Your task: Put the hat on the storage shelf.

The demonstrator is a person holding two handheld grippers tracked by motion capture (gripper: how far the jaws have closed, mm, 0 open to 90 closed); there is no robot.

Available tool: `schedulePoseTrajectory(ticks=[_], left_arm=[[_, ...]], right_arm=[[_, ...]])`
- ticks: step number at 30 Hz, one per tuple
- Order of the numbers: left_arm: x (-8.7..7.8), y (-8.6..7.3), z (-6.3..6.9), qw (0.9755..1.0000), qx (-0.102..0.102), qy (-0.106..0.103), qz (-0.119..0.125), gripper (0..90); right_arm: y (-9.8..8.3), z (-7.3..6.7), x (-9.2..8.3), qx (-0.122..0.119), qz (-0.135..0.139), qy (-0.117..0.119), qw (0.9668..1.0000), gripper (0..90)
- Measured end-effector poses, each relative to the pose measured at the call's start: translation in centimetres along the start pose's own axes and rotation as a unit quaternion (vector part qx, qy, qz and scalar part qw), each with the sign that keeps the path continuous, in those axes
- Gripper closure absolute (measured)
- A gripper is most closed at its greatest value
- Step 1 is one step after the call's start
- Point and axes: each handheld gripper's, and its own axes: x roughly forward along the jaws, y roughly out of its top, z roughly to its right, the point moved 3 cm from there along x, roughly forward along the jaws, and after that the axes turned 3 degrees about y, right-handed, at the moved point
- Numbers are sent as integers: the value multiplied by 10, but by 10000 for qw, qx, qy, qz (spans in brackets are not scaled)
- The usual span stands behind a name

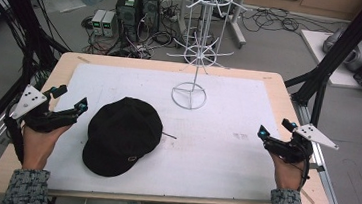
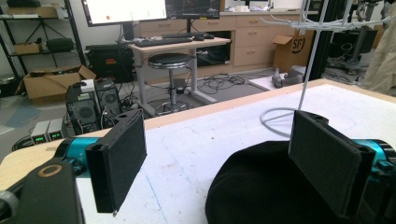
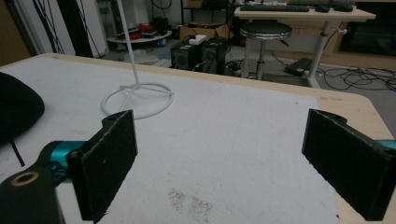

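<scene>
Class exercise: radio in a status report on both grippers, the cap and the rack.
Left gripper open, empty, beside the black cap. Right gripper open, empty, near the table's right edge. Cap flat on the white mat. White wire rack upright behind it, hooks bare.

Table: 1, wooden. White mat: 1. Black cap: 1. White wire display rack: 1, two hook tiers. Handheld grippers: 2, left gripper, right gripper. Jaws per gripper: 2, set wide apart. Hands: 2.
</scene>
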Motion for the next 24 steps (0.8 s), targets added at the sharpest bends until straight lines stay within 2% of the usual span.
schedulePoseTrajectory(ticks=[16,24], left_arm=[[5,3,2,10000,-6,-25,23,194],[8,2,9,9999,45,-122,-46,194]], right_arm=[[-2,-1,-8,-30,2,-31,10000,94],[0,-2,-7,-34,19,-21,10000,94]])
